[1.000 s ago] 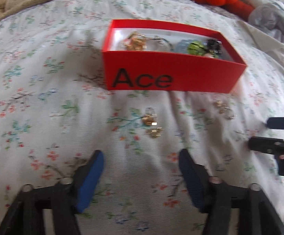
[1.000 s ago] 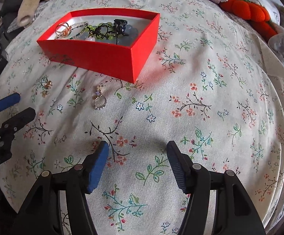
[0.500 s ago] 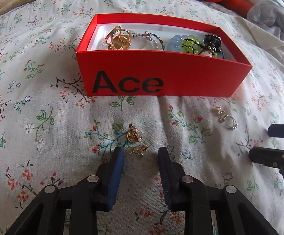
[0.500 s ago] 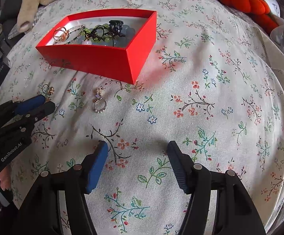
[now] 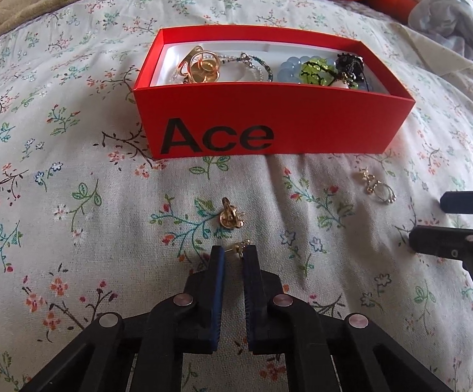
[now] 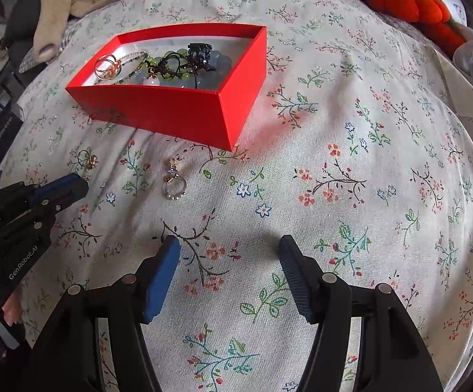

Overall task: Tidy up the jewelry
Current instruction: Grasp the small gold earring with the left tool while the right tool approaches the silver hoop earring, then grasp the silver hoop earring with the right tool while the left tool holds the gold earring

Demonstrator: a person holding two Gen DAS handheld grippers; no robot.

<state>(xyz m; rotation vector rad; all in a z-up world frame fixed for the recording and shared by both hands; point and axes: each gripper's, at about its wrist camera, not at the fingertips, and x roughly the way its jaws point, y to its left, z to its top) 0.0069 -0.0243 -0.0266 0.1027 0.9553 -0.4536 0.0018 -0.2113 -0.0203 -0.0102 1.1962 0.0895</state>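
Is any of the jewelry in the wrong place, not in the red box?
Yes. A silver ring and a gold earring lie loose on the flowered bedspread in front of the red box, where the other jewelry sits. The left gripper is pinching a second small gold earring.

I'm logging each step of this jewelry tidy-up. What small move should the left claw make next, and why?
Probably finish closing, then lift. The left claw has its pads nearly together around the small gold earring at their tips, which lies on the bedspread. The red box sits just beyond.
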